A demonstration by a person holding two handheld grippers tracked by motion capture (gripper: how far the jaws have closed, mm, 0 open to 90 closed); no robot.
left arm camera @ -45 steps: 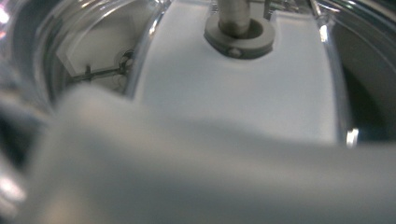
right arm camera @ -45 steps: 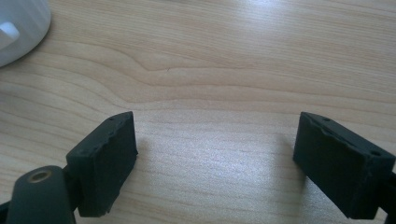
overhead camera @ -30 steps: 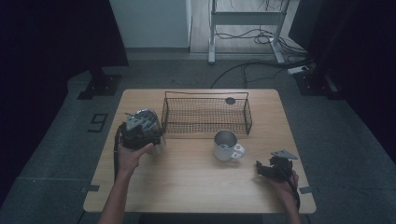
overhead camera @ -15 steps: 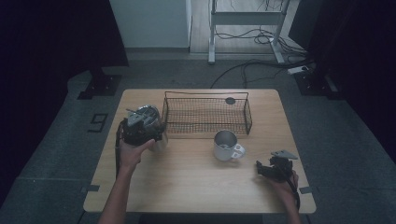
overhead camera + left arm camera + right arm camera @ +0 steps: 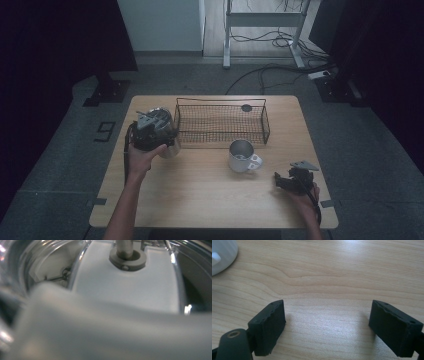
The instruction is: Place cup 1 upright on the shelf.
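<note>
A shiny metal cup (image 5: 169,134) hangs at the left end of the black wire basket (image 5: 220,131), and my left gripper (image 5: 156,131) is shut on it. In the left gripper view the metal cup (image 5: 130,290) sits so close that its inside and rim are blurred. A white mug (image 5: 242,156) with its handle to the right stands on the table in front of the basket. My right gripper (image 5: 281,181) rests low over the wood at the front right. The right gripper (image 5: 327,322) is open, with bare tabletop between its jaws.
A small dark round object (image 5: 246,107) lies at the basket's back right. The white mug's edge (image 5: 222,257) shows at the top left of the right gripper view. The wooden table (image 5: 200,200) stands on a grey floor, and cables run behind it.
My left gripper has carried the metal cup a little away from me and to the right, closer to the basket's left end. The right gripper has stayed put.
</note>
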